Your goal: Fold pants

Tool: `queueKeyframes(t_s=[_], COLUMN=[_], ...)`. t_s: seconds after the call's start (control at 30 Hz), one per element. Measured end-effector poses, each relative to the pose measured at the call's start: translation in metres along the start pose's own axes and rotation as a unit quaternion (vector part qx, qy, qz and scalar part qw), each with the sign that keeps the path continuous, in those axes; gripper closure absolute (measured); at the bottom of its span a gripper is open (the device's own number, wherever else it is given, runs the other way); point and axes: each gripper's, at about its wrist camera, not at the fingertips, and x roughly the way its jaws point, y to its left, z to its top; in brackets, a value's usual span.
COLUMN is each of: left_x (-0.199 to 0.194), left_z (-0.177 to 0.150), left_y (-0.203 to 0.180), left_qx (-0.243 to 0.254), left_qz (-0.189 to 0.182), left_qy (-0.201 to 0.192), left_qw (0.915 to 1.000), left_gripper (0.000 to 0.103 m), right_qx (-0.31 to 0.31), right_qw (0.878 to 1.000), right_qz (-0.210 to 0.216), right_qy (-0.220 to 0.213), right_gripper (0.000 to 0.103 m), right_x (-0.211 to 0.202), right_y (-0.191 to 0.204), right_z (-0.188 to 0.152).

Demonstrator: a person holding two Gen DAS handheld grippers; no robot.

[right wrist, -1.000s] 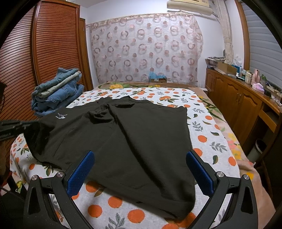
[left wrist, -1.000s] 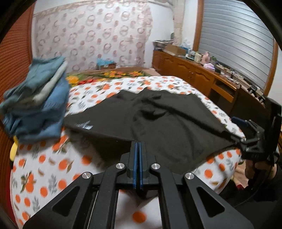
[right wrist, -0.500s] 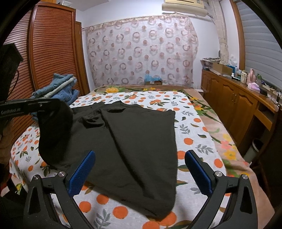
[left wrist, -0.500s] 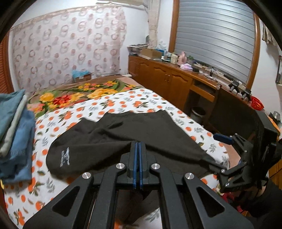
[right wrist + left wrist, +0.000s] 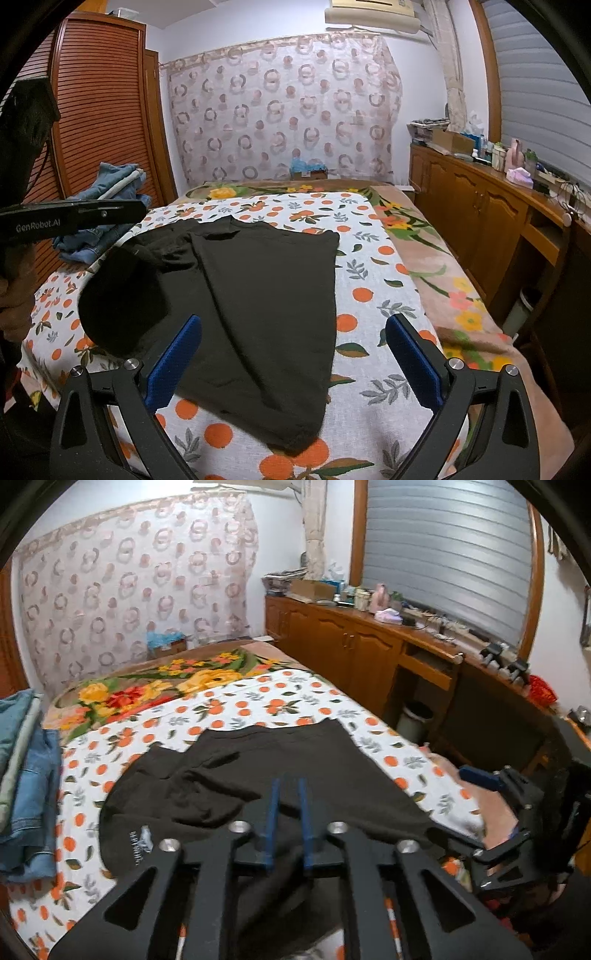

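- Now my left tongs [image 5: 287, 794] have just been parting, soft black pants [image 5: 258, 295] slack between the blue pads.
- My right tongs [image 5: 293, 354] gape wide, empty, above the orange-dotted bed [image 5: 369, 280].

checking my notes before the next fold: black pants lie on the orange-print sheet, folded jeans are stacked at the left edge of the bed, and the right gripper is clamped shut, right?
Not quite. The right gripper is wide open, hovering over the black pants with nothing pinched, as the right wrist view shows. The pants do lie on the orange-print sheet, with the folded jeans at the left edge.
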Motion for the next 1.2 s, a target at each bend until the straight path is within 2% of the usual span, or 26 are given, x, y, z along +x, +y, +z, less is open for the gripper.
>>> queueKeyframes(t_s=[0.03, 0.1, 0.17, 0.23, 0.27, 0.3, 0.4, 0.8, 1.0, 1.2], left_x=[0.0, -0.001, -0.004, -0.005, -0.007, -0.009, -0.013, -0.02, -0.025, -0.025], left_z=[-0.001, -0.004, -0.007, -0.011, -0.013, -0.015, -0.021, -0.056, -0.073, -0.087], left_y=[0.002, 0.007, 0.013, 0.019, 0.023, 0.026, 0.037, 0.078, 0.089, 0.095], left_qx=[0.002, 0.001, -0.001, -0.005, -0.009, -0.014, -0.026, -0.061, -0.079, -0.081], left_qz=[0.008, 0.017, 0.024, 0.033, 0.034, 0.034, 0.036, 0.059, 0.056, 0.069], left_qy=[-0.001, -0.005, -0.006, -0.008, -0.012, -0.016, -0.015, 0.006, 0.005, 0.01], left_qw=[1.0, 0.9998, 0.9997, 0.9994, 0.9993, 0.9992, 0.9989, 0.9964, 0.9953, 0.9943], left_gripper=[0.079, 0.06, 0.057, 0.045, 0.032, 0.022, 0.018, 0.018, 0.018, 0.018], right_qx=[0.001, 0.001, 0.0, -0.001, -0.002, -0.002, -0.005, -0.025, -0.033, -0.037], right_qw=[1.0, 1.0, 1.0, 1.0, 1.0, 1.0, 1.0, 0.998, 0.996, 0.994], right_qz=[0.001, 0.003, 0.006, 0.009, 0.011, 0.012, 0.018, 0.049, 0.074, 0.095], right_qy=[0.0, 0.001, 0.002, 0.002, 0.003, 0.004, 0.006, 0.013, 0.022, 0.033], right_gripper=[0.003, 0.003, 0.003, 0.003, 0.003, 0.003, 0.003, 0.007, 0.013, 0.02], right_x=[0.0, 0.001, 0.003, 0.003, 0.004, 0.006, 0.008, 0.02, 0.03, 0.039], right_y=[-0.001, 0.002, 0.004, 0.0, 0.001, 0.0, 0.002, 0.021, 0.027, 0.03], right_z=[0.001, 0.001, 0.001, 0.002, 0.002, 0.003, 0.004, 0.016, 0.021, 0.025])
